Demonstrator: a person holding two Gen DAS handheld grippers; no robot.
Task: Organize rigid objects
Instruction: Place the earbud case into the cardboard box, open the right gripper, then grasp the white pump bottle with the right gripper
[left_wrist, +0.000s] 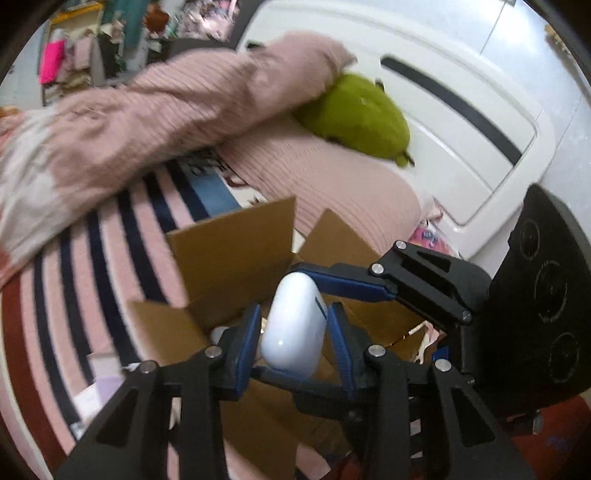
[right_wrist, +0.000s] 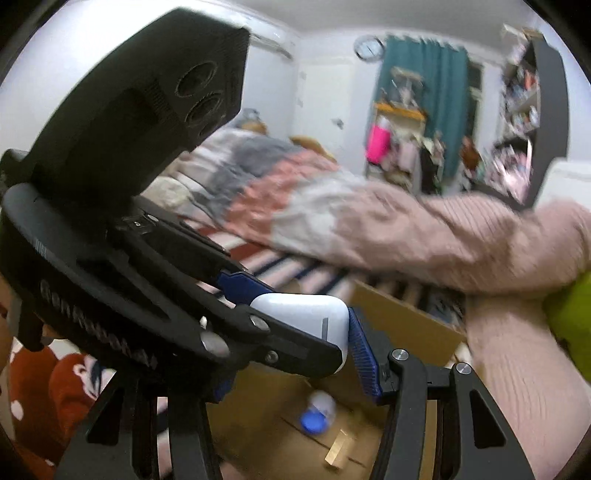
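Here white case (left_wrist: 294, 325) sits between both jaws.

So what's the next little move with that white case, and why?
Probably lower the white case a little into the cardboard box before letting go. It hangs above the open box, the left gripper with its jaws against its sides, the right gripper crowding it too; a bottle already lies inside.

Both wrist cameras sit close above the open cardboard box (left_wrist: 236, 254), sharing it and the white case (left_wrist: 293, 325), the left facing the green plush (left_wrist: 360, 114) at one o'clock, the right the teal curtain (right_wrist: 421, 92) at one o'clock.
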